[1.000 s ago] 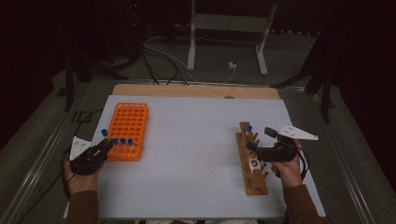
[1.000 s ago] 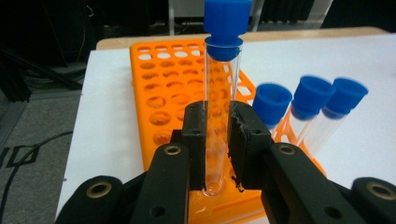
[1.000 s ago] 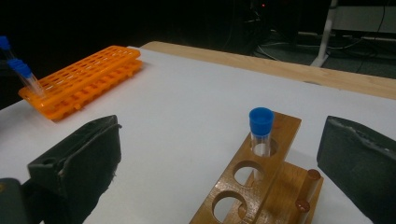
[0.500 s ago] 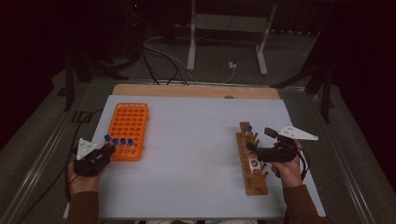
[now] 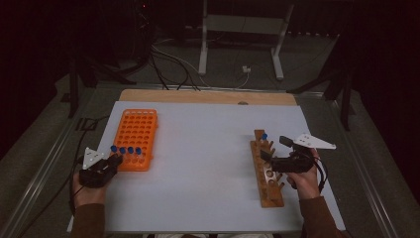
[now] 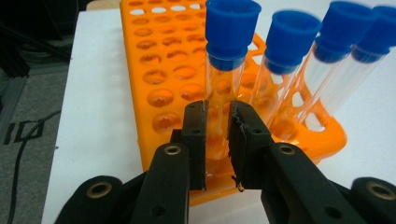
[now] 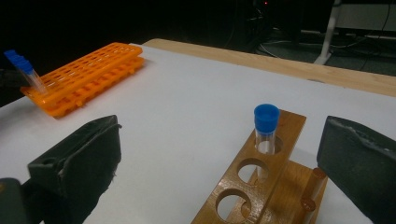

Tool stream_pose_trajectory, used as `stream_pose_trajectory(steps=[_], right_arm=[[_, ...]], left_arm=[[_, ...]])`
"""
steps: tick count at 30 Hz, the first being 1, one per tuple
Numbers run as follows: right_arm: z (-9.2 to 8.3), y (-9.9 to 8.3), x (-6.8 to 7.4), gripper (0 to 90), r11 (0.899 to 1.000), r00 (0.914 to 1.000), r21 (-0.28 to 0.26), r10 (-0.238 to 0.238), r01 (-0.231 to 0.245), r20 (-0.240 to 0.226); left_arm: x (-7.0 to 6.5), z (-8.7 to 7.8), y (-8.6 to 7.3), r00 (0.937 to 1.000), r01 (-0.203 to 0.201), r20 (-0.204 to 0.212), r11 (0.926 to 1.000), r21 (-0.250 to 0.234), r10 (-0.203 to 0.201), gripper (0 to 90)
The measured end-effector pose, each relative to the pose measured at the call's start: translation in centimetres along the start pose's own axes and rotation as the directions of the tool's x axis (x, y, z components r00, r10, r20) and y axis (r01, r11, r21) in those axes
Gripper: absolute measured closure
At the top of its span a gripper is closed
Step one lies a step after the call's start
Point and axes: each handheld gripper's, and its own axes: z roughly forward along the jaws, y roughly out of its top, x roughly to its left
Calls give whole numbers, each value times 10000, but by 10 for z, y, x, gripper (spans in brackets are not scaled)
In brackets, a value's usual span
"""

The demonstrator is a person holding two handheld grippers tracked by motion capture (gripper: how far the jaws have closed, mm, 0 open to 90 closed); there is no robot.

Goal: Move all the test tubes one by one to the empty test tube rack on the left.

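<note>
The left gripper [image 6: 217, 135] has its jaws squeezed tight on a clear tube with a blue cap [image 6: 223, 70]. That tube stands in the near row of the orange rack [image 5: 134, 139], at the corner closest to the person, about 8 o'clock on the white table [image 5: 208, 163].

What could go wrong? I think the tube could slip if it is pulled up crooked, because the pads hold it low down and the glass looks smooth. It could also catch in its hole and drag the light rack along with it. Three more blue-capped tubes [image 6: 289, 51] stand just beside it, at 3 o'clock from the held one in the left gripper view. They lean a bit, and a sideways tug might bump them over.

The right gripper [image 7: 219, 163] has its jaws wide apart with nothing between them. It hovers by the wooden rack [image 5: 267, 171], at about 4 o'clock on the table. One blue-capped tube [image 7: 266, 128] already stands in the far hole there, and the nearer holes are free. The white table between the two racks is bare, so nothing blocks the way across.
</note>
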Motion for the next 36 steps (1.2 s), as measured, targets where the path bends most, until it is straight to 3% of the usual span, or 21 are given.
stream_pose_trajectory(steps=[14, 24, 36], right_arm=[[0, 0, 0, 0, 10000, 10000, 1, -22, 22, -1], [1, -1, 0, 0, 10000, 10000, 23, -26, 27, -17], [0, -1, 0, 0, 10000, 10000, -20, -19, 19, 1]], left_arm=[[-2, 1, -1, 10000, -6, -26, 9999, 111, 6, 780], [3, -5, -2, 9986, 487, 208, 9987, -160, -484, 767], [10, -24, 1, 9917, 1222, 519, 9870, -1039, -1174, 530]])
